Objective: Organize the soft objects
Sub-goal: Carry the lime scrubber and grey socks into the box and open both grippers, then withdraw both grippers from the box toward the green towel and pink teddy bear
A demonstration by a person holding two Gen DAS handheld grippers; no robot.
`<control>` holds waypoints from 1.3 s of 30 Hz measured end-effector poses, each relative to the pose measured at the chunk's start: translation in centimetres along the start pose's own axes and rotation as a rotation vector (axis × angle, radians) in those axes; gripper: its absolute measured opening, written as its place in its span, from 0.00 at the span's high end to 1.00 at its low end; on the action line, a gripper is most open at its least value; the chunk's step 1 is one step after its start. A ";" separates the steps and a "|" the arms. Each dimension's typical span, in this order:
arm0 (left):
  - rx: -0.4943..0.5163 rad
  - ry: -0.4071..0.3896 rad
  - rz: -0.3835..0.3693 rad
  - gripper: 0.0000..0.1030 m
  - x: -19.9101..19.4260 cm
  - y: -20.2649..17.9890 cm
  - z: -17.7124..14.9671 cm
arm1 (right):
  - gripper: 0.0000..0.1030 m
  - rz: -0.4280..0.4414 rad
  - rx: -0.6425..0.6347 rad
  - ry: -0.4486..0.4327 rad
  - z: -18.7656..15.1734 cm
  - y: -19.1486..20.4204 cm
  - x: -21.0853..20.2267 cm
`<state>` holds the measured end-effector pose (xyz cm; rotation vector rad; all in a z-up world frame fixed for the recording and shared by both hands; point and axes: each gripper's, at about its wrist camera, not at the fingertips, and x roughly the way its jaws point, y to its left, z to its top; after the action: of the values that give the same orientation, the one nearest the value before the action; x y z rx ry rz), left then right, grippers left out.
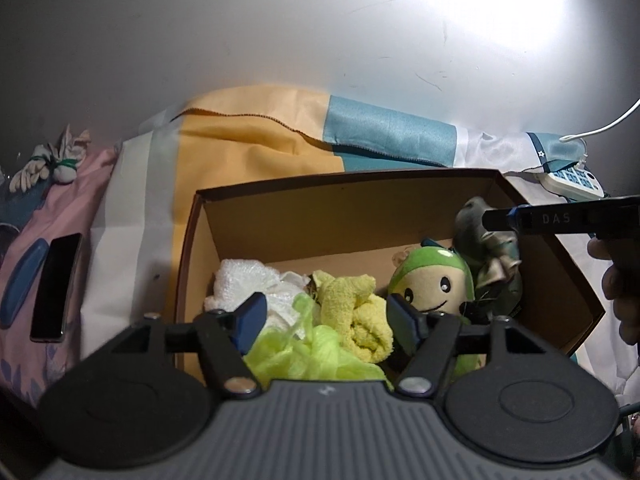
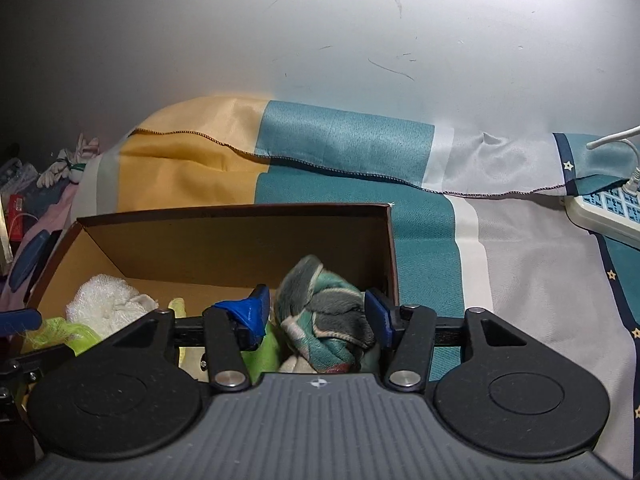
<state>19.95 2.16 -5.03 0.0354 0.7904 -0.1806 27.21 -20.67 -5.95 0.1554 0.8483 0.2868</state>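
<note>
1. Open cardboard box (image 1: 280,232) sits on a bed with a striped yellow, teal and white sheet (image 2: 500,248); a white wall is behind.
2. Left tongs (image 1: 326,316) released – jaws stand wide over the box's near end, pads pressing on nothing. Below and between them lie a yellow towel (image 1: 360,316) and a lime mesh puff (image 1: 304,352).
3. White cloth (image 1: 248,284) lies in the box's left part, touching the towel.
4. Green plush (image 1: 432,280) with a smiling face sits right of the towel, against the box's right side.
5. Right tongs (image 2: 316,316) straddle a teal-grey cloth (image 2: 324,312) at the box's right end – the bundle fills the gap between the pads, but real pressure on it cannot be told, so grasped or just let go is unclear.
6. In the left view the same cloth shows beside the plush, under the right tongs' finger.
7. Phone (image 1: 56,284) lies on a pink cover (image 1: 100,184) left of the box; power strip (image 2: 608,208) on the bed at far right, well apart from the box.
</note>
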 end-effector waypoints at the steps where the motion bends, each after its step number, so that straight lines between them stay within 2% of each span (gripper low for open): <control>1: 0.002 -0.001 0.004 0.30 -0.3 -0.3 0.0 | 0.64 0.003 0.008 0.002 0.0 -0.1 -0.1; 6: 0.027 -0.017 0.048 0.17 -1.9 -1.5 -0.3 | 0.64 0.024 0.024 -0.041 -0.1 0.0 -2.0; 14: 0.014 -0.039 0.100 0.12 -4.8 -2.2 -0.5 | 0.64 0.050 0.049 -0.102 -1.4 0.9 -6.5; 21: 0.019 -0.043 0.139 0.12 -6.9 -3.0 -1.4 | 0.64 0.133 0.111 -0.147 -3.0 1.6 -9.7; 29: 0.022 -0.024 0.167 0.11 -8.5 -3.7 -2.9 | 0.63 0.213 0.117 -0.168 -5.1 2.5 -12.4; 39: 0.033 0.010 0.177 0.11 -9.6 -5.2 -5.2 | 0.62 0.250 0.150 -0.171 -7.8 1.6 -14.9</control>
<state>8.75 -1.05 -1.69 0.1368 0.7897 -0.0258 11.71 -23.57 0.01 0.4219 0.6806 0.4381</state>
